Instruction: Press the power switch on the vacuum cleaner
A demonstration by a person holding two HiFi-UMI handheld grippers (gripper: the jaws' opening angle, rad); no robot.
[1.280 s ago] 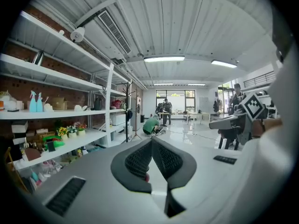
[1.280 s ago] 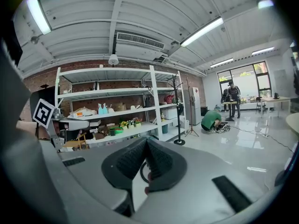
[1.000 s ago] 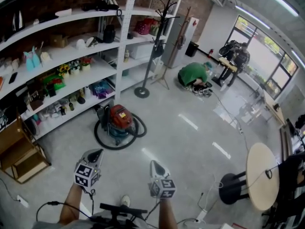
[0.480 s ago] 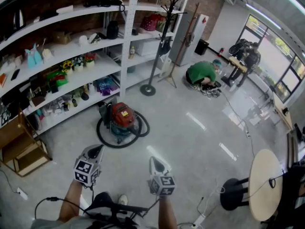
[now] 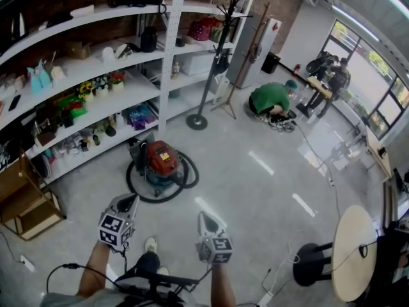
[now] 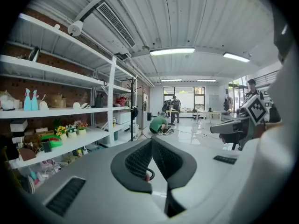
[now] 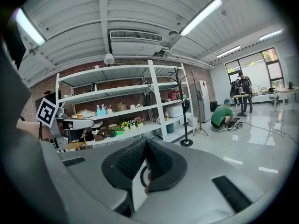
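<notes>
I am holding both grippers low in the head view, side by side and apart from each other, pointing out over the grey floor (image 5: 255, 197). The left gripper (image 5: 131, 201) is showing its jaws pressed together at the tips in its own view (image 6: 151, 141), with nothing clamped between them. The right gripper (image 5: 203, 215) is reading the same way in its view (image 7: 145, 143): jaws together and empty.

The vacuum cleaner (image 5: 161, 158) is sitting on the floor ahead of me, a red-topped canister with its black hose (image 5: 142, 194) looping around it. It is lying well apart from both grippers, on a line running between them, a little nearer the left one. I am not managing to pick out its power switch at this size.

Just behind the vacuum cleaner, a white shelving unit (image 5: 167, 56) is carrying many small items. A black coat stand (image 5: 208, 69) is standing to its right. Farther back, a person in a green top (image 5: 270, 98) is crouching on the floor. A round surface (image 5: 348, 242) is sitting at the right edge.
</notes>
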